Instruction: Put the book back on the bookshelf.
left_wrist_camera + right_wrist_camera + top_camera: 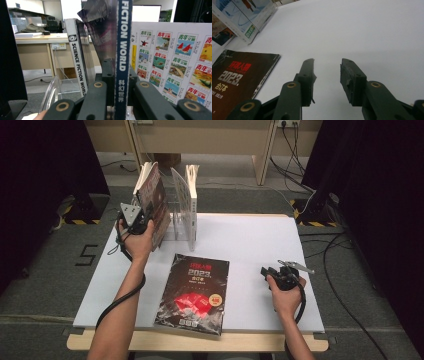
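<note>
My left gripper [141,218] is shut on the blue spine of a Science Fiction World magazine [123,47], which it holds upright at the left end of a clear rack [172,226]. In the high view that magazine [152,197] leans a little to the left. A second one with a white spine [77,62] stands just beyond it. Another magazine [191,205], its cover full of small pictures [175,62], stands upright in the rack to the right. A black magazine [195,292] lies flat at the table's front middle. My right gripper [270,270] rests open on the table with nothing between its jaws [327,72].
The white table top [250,240] lies between the black magazine [239,77] and my right gripper. Cables run over the floor at the right [340,270]. A wooden desk [210,140] stands behind the table.
</note>
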